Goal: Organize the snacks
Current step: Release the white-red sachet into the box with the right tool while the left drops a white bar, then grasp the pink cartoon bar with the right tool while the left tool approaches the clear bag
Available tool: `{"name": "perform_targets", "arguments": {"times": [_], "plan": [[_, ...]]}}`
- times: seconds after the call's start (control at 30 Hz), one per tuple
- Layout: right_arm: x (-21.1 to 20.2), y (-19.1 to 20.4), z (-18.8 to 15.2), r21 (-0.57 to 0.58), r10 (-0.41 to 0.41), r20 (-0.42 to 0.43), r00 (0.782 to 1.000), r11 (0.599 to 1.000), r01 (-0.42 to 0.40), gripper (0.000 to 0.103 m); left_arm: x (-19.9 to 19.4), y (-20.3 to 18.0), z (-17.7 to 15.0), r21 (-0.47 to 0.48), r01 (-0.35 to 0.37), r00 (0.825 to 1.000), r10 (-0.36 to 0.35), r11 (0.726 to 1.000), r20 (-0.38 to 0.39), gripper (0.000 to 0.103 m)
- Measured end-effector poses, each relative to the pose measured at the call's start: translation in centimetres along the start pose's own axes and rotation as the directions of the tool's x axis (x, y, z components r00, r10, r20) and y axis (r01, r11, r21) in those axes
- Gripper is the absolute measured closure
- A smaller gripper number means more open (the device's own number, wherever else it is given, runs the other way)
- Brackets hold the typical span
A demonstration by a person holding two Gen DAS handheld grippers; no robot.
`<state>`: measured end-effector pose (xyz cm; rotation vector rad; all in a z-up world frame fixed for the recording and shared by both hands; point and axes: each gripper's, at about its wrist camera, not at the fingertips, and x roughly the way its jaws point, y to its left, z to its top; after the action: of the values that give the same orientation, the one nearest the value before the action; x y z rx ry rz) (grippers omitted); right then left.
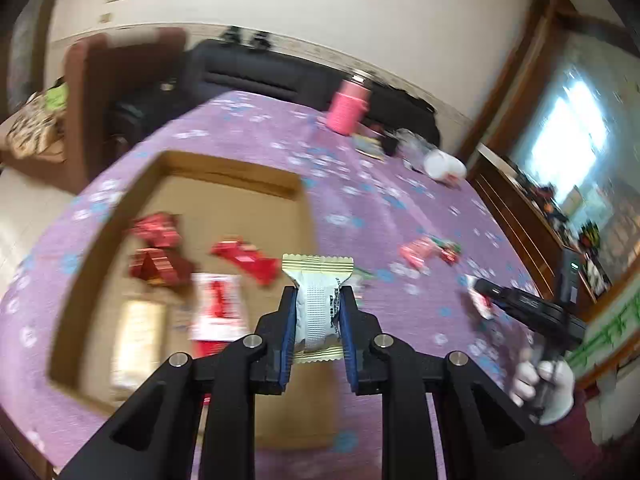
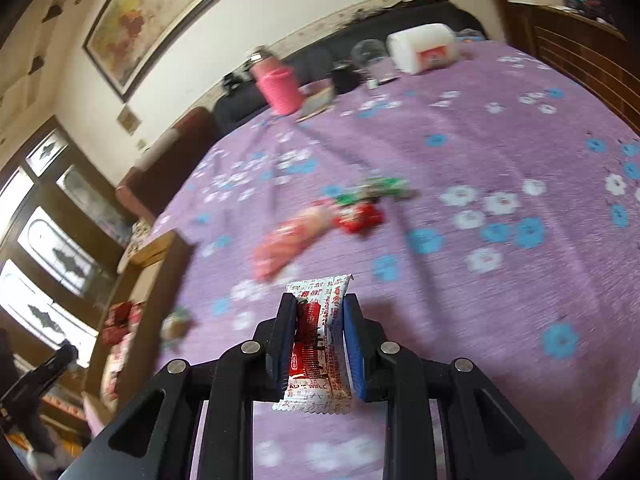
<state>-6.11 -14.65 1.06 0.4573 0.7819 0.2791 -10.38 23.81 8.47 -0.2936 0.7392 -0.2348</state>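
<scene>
Purple floral tablecloth (image 2: 500, 128), left tool (image 1: 318, 312) clamping white-gold snack (image 1: 318, 300), right tool (image 2: 318, 332) clamping red-white packet (image 2: 316, 344), print unreadable

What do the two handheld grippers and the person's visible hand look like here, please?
Both the left gripper and right gripper are matte black linkages with silver pivot pins and blue finger pads. The hand wears a white glove above a maroon sleeve.

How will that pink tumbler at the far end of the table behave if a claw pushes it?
The pink tumbler stands upright and is taller than it is wide, so a high push would probably tip it. The tablecloth under it is soft fabric and may bunch rather than let it slide. Its round body would likely roll once down.
</scene>
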Motion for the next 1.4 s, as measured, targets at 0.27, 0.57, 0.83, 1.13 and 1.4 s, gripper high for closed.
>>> {"name": "perform_targets", "arguments": {"times": [0.27, 0.57, 0.83, 1.13, 1.4], "plan": [[1.6, 12.8, -0.9, -0.19, 0.127, -0.094, 0.987, 0.971, -0.143, 0.077, -0.8, 5.4, -1.0, -0.085, -0.069, 0.997, 0.07, 0.994, 0.012, 0.084], [7.9, 22.2, -4.3, -0.308, 0.131, -0.227, 0.965, 0.93, -0.198, 0.077, 0.5, 8.3, -2.2, -0.146, -0.069, 0.997, 0.064, 0.987, -0.039, 0.084], [11.1, 25.2, -5.8, -0.422, 0.018, -0.181, 0.983, 0.901, -0.094, 0.076, 0.7, 7.9, -2.4, -0.126, -0.062, 0.997, 0.056, 0.99, -0.047, 0.048], [9.4, 22.7, -4.4, -0.326, 0.057, -0.155, 0.986, 0.94, -0.106, 0.072, -0.5, 6.3, -2.0, -0.084, -0.118, 0.993, 0.117, 0.989, -0.021, 0.026], [5.4, 19.1, -3.9, -0.249, 0.08, -0.103, 0.991, 0.963, -0.103, 0.062, -1.2, 2.4, -2.0, 0.039, -0.225, 0.974, 0.225, 0.973, 0.012, 0.019]]}}
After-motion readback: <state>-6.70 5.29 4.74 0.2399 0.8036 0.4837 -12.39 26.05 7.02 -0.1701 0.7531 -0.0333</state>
